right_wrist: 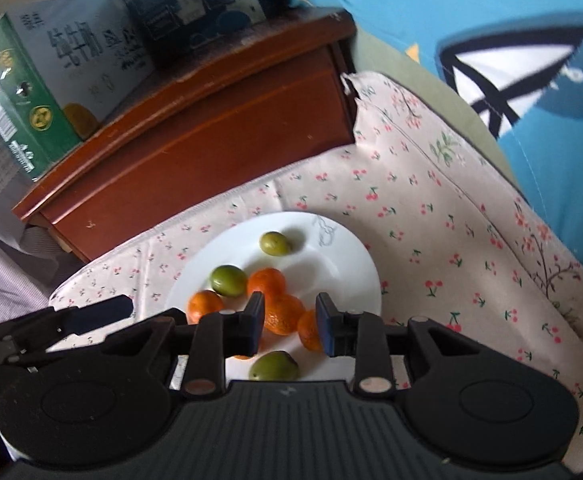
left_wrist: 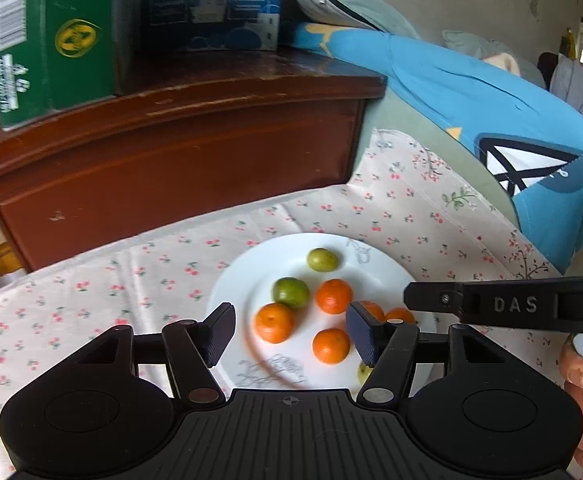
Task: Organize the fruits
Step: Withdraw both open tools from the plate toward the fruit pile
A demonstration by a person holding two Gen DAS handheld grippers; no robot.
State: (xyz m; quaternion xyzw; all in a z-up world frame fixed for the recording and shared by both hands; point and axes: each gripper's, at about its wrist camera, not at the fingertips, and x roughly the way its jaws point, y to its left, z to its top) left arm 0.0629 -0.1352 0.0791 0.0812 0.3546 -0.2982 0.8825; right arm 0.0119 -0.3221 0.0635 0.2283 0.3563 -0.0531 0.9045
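Observation:
A white plate (left_wrist: 375, 268) lies on a cherry-print cloth and holds several small oranges (left_wrist: 274, 323) and three green fruits (left_wrist: 290, 292). My left gripper (left_wrist: 291, 332) is open above the plate's near side, empty, with oranges between its fingers below. The right gripper's body (left_wrist: 511, 306) reaches in from the right. In the right wrist view the same plate (right_wrist: 343, 256) shows. My right gripper (right_wrist: 289, 326) is open and hovers over an orange (right_wrist: 283, 314), with a green fruit (right_wrist: 273, 366) just below. The left gripper's finger (right_wrist: 99, 312) shows at left.
A brown wooden cabinet (left_wrist: 179, 160) stands behind the cloth with a green box (left_wrist: 51, 40) and a blue box (left_wrist: 211, 4) on top. A blue cushion (left_wrist: 491, 112) lies at the right on the cherry-print cloth (left_wrist: 411, 208).

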